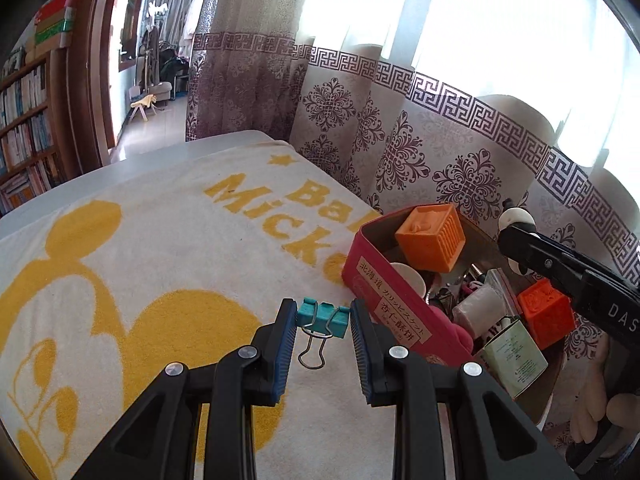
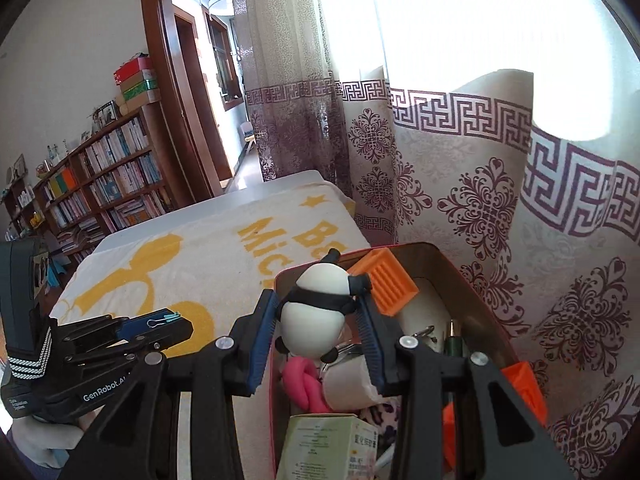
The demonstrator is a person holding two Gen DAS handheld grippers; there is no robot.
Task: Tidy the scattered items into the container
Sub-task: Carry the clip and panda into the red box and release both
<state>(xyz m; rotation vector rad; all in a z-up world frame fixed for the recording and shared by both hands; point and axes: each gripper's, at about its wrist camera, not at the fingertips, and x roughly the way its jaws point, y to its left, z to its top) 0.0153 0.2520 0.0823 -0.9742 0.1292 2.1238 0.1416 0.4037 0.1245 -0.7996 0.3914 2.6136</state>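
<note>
The left gripper (image 1: 323, 322) is clamped on a teal binder clip (image 1: 323, 317), its wire handles hanging toward the camera, held above the towel just left of the red tin. The right gripper (image 2: 316, 322) grips a white panda figurine (image 2: 316, 312) with black bands, poised over the open red tin (image 1: 384, 292). Both grippers point downward at a slant, and the left one shows side-on at the left edge of the right wrist view. The tin already holds orange ribbed cubes (image 1: 434, 238), a pink soft toy (image 2: 304, 384), a pale green carton (image 2: 332, 448) and other small items. It stands on a white towel with a yellow mouse print (image 1: 160, 264) spread over a table, beside a patterned curtain (image 1: 440, 152). A bookshelf (image 2: 104, 184) and a wooden doorway (image 2: 188, 92) lie beyond.
</note>
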